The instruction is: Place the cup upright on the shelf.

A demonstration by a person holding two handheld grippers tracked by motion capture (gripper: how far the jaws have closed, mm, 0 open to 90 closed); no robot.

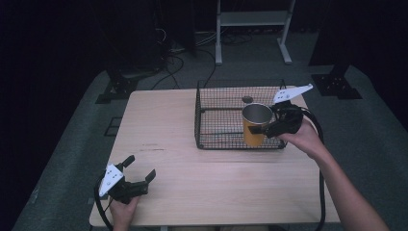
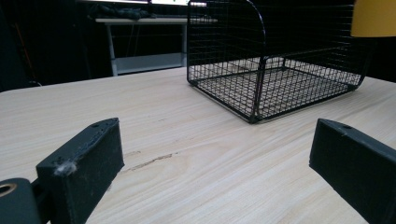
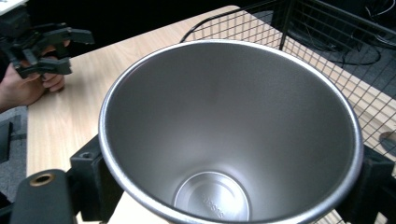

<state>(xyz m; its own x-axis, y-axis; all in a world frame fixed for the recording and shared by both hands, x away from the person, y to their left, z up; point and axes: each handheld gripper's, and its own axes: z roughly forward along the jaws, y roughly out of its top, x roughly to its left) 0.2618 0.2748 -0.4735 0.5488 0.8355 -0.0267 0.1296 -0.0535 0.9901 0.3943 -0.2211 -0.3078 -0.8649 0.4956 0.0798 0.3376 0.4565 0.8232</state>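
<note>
Steel cup interior sits right at the lens in your right gripper view, jaws clamped on its wall from both sides. In the high view your right gripper holds that yellow cup right of centre, over the wire basket, seemingly clear of the floor. Pickup looks done; lowering and release remain, I'd judge. Cup is upright: long axis vertical, mouth up. Your left gripper idles lower left, jaws spread, empty, on the table.
</note>
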